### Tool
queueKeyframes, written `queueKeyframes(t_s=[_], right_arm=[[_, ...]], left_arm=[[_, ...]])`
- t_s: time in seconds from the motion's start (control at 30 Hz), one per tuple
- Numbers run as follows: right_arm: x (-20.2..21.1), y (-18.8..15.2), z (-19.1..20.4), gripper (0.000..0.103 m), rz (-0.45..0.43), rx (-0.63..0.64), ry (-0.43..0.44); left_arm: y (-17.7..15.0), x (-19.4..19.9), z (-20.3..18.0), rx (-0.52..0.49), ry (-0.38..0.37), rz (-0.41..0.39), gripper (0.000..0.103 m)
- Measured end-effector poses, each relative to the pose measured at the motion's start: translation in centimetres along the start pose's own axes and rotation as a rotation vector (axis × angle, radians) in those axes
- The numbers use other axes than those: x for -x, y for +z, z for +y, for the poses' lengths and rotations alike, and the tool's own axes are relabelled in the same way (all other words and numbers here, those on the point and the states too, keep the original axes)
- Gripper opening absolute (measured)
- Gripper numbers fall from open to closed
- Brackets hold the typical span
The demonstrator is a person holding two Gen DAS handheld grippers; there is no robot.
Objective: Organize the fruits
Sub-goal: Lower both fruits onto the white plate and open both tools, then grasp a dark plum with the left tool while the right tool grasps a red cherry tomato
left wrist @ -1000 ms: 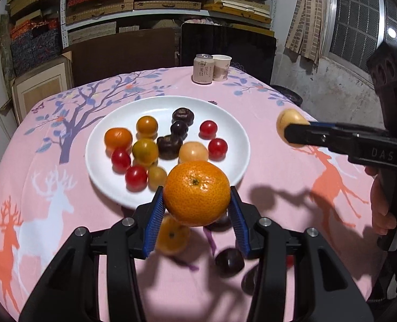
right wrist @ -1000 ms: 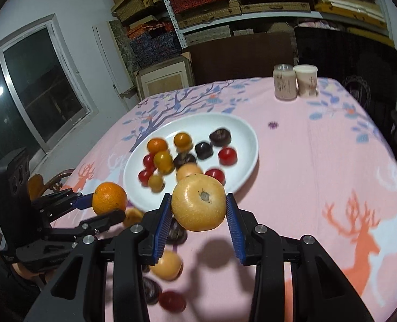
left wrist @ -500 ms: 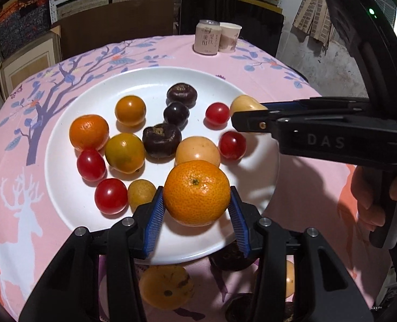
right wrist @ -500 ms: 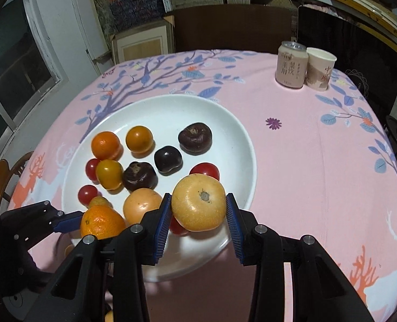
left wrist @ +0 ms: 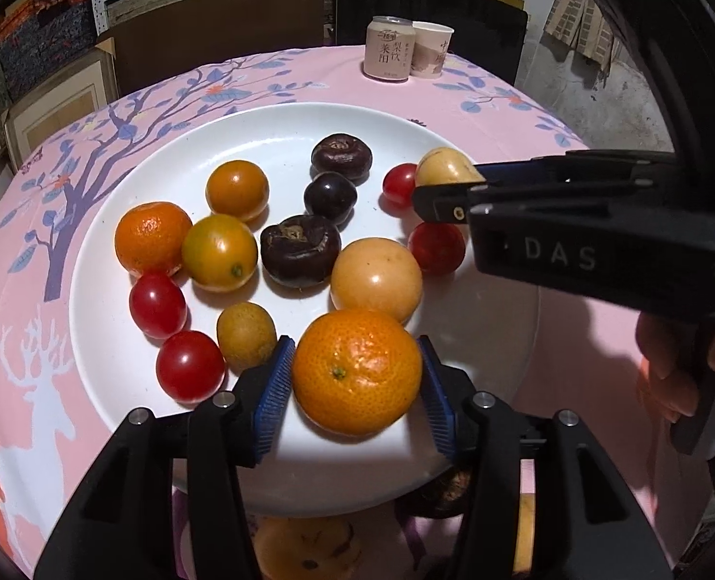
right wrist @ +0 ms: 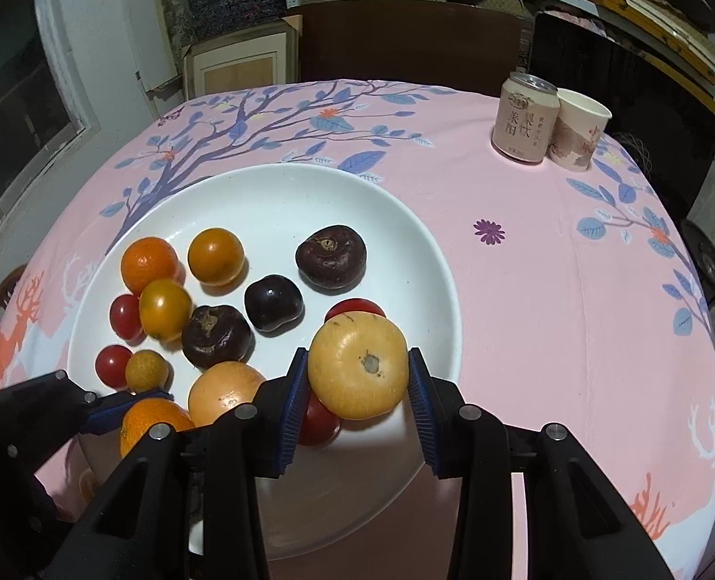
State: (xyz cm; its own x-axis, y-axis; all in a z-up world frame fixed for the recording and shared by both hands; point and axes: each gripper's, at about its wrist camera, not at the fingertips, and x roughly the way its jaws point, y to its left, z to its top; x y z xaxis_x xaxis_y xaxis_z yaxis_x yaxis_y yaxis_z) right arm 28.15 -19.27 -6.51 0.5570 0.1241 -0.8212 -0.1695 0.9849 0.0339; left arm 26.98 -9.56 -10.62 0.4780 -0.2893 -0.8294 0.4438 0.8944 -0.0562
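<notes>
A white plate (left wrist: 270,135) on the pink tablecloth holds several oranges, red tomatoes and dark fruits. A tangerine (left wrist: 357,377) rests on the plate's near rim between the jaws of my left gripper (left wrist: 354,340). Those jaws are opening, and a thin gap shows at the left pad. My right gripper (right wrist: 357,353) is shut on a yellow round fruit (right wrist: 357,372), held low over the plate's right side just above two red tomatoes (right wrist: 319,420). In the left wrist view the right gripper (left wrist: 447,179) reaches in from the right with the yellow fruit (left wrist: 444,169).
A drink can (left wrist: 389,50) and a paper cup (left wrist: 430,50) stand at the table's far side. Loose fruits lie on the cloth below the plate's near edge, one orange (left wrist: 304,546) and one dark (left wrist: 444,493). A person's hand (left wrist: 671,377) grips the right tool. Dark chairs stand behind the table.
Both grippers moved forward and down, from above the near cloth to low over the plate. The tangerine now sits on the plate, and the left jaws have widened a little.
</notes>
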Motion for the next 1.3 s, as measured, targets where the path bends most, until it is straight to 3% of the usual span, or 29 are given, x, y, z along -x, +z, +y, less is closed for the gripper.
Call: queueKeyframes(t_s=[0.37,0.5,0.7,0.8,0.87,1.13,1.3], right_arm=[[4.3,-2.3,-1.7,0.045,-0.103,-0.114,0.078],[6.7,-4.8,-2.3,0.050,-0.150,-0.169,0.120],[9.7,-10.5,-2.3,0.055,-0.174,-0.216,0.177],[11.3,-13.7,-1.7,0.075,-0.208,-0.228,0.177],[12.0,-15.6,-1.2,0.088,-0.228,-0.228,0.167],[12.8,-19.3,3.3,0.088,-0.179,-0.091,0.196],[12.1,-20.0,4.5,0.079,-0.171,-0.038,0.161]], left_arm=[[-1.7,4.7,0.1,0.017,0.010,-0.101,0.054],[-3.4,7.3,1.1,0.049,-0.016,-0.142,0.055],[-7.3,9.7,2.0,0.062,-0.020,-0.157,0.065],[-9.6,10.3,1.6,0.030,0.034,-0.175,0.086],[-10.8,10.8,1.3,0.025,0.040,-0.194,0.091],[-13.6,11.0,1.5,0.069,0.021,-0.191,0.093],[-14.7,10.4,2.7,0.135,-0.009,-0.165,0.096]])
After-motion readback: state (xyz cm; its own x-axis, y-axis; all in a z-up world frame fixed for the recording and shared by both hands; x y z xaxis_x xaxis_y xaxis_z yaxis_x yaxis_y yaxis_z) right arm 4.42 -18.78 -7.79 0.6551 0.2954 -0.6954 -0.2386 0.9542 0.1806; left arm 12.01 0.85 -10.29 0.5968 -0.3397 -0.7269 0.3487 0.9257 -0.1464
